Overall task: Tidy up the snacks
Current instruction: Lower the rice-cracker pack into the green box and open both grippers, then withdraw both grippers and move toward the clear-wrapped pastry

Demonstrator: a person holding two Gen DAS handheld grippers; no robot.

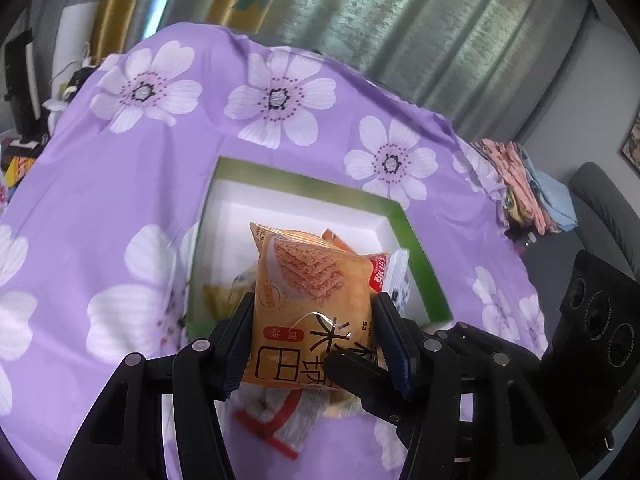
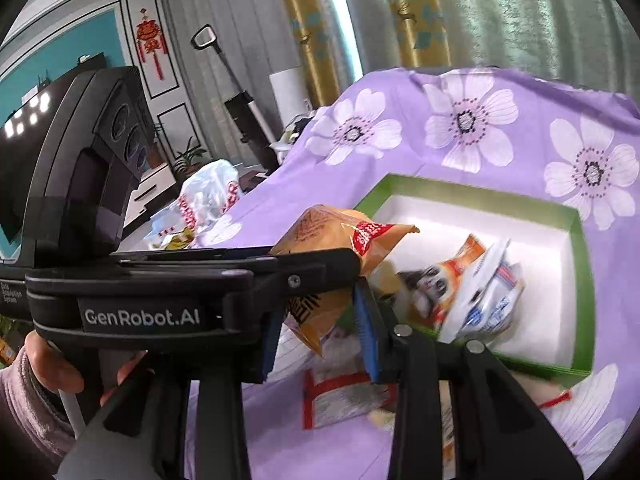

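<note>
My left gripper (image 1: 314, 308) is shut on an orange rice-cracker snack packet (image 1: 312, 280) and holds it above the near edge of a green box with a white inside (image 1: 304, 184). The same packet (image 2: 340, 236) shows in the right wrist view, pinched by the left gripper's fingers (image 2: 320, 268). My right gripper (image 2: 320, 328) is open and empty, just below and behind that packet. Several snack packets (image 2: 476, 296) lie inside the box (image 2: 576, 264). A grey-and-red packet (image 2: 344, 396) lies on the purple cloth in front of the box; it also shows in the left wrist view (image 1: 276, 420).
A purple floral cloth (image 1: 100, 184) covers the table. Folded cloths (image 1: 524, 188) lie at its right edge beside a grey chair (image 1: 600, 196). A white plastic bag (image 2: 208, 196) sits past the table's left edge. Curtains hang behind.
</note>
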